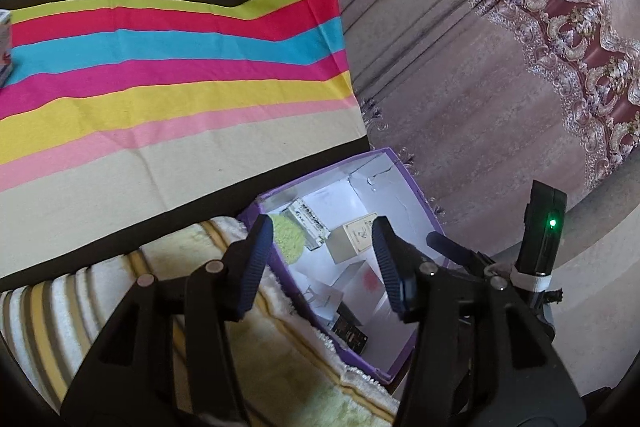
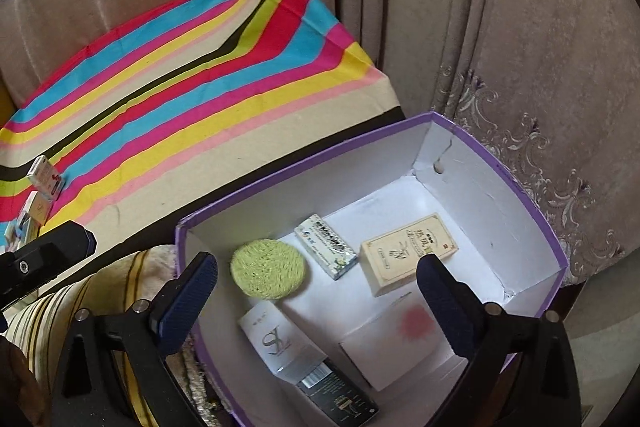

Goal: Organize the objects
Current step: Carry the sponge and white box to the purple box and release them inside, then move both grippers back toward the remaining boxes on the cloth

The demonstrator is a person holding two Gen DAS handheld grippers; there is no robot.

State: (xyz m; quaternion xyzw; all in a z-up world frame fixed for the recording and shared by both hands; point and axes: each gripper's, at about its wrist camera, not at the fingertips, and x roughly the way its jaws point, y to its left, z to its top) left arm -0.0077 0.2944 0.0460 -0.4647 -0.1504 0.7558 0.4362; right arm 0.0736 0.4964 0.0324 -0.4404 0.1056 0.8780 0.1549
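Right gripper (image 2: 316, 295) up close, jaws spread wide, nothing between the pads, hanging just over the purple box (image 2: 500, 163). Left gripper (image 1: 320, 259) alongside, jaws partway apart, equally empty, aimed down at the same box from over the striped blanket (image 1: 80, 307).

Already inside on the white floor: green woven pad (image 2: 269, 273), small blue-and-white carton (image 2: 325, 251), tan carton (image 2: 408, 255), white carton with a red blotch (image 2: 404, 339), and a white-and-black carton (image 2: 296, 359) lying along the near wall. Still waiting for a pick: a few small cartons (image 2: 42, 179) far off on the striped cloth (image 2: 200, 87), well apart from both grippers.

Risks from here, as a judgement. Box perched at the edge of the cloth-covered surface, beside the curtain (image 2: 520, 27); a knock from either gripper against the rim likely to shove or tip it. Two grippers crowding one opening, so a clash on the way out quite possible. Small smooth cartons prone to slipping from a poor pinch. Cloth loose enough to drag under a low approach.
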